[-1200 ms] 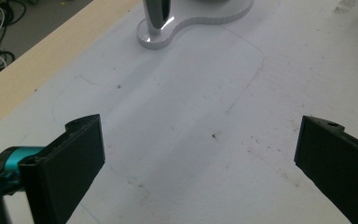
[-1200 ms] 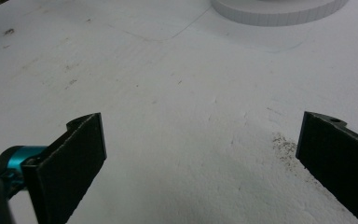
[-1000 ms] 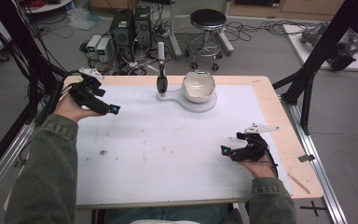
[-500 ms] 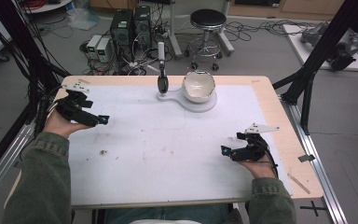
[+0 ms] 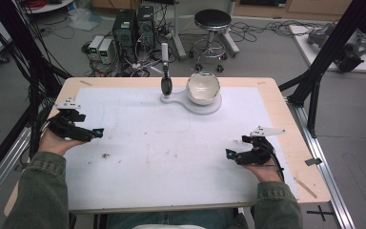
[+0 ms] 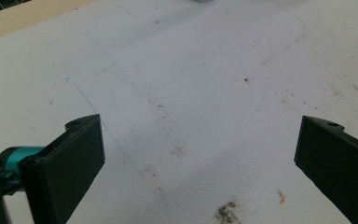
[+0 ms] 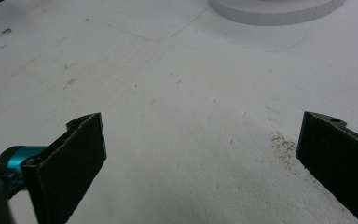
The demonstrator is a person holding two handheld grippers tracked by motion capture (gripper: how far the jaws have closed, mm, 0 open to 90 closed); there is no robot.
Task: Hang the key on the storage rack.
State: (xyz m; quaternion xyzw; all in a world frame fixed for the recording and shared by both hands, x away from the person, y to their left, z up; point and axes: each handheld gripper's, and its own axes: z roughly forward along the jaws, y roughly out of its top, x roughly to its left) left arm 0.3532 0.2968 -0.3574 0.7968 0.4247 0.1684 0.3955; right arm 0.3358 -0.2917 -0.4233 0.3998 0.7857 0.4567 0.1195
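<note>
A white bowl (image 5: 202, 88) sits tilted on a white stand (image 5: 194, 103) at the back middle of the table, beside a black upright piece (image 5: 166, 85) on the same base. My left gripper (image 5: 95, 133) rests low at the table's left side, open, its jaws wide apart over bare white board (image 6: 200, 116). Near the front right my right gripper (image 5: 229, 154) is also open with nothing between its jaws, and the edge of the stand's base (image 7: 275, 14) lies far ahead of it.
The white board (image 5: 171, 143) covers most of the wooden table (image 5: 286, 124) and carries faint pen outlines and small dirt specks (image 5: 106, 155). Black frame posts stand at both sides. Computers, cables and a stool (image 5: 212, 24) are on the floor behind.
My left gripper has come down the left side from the back corner toward the front. The right gripper has stayed where it was.
</note>
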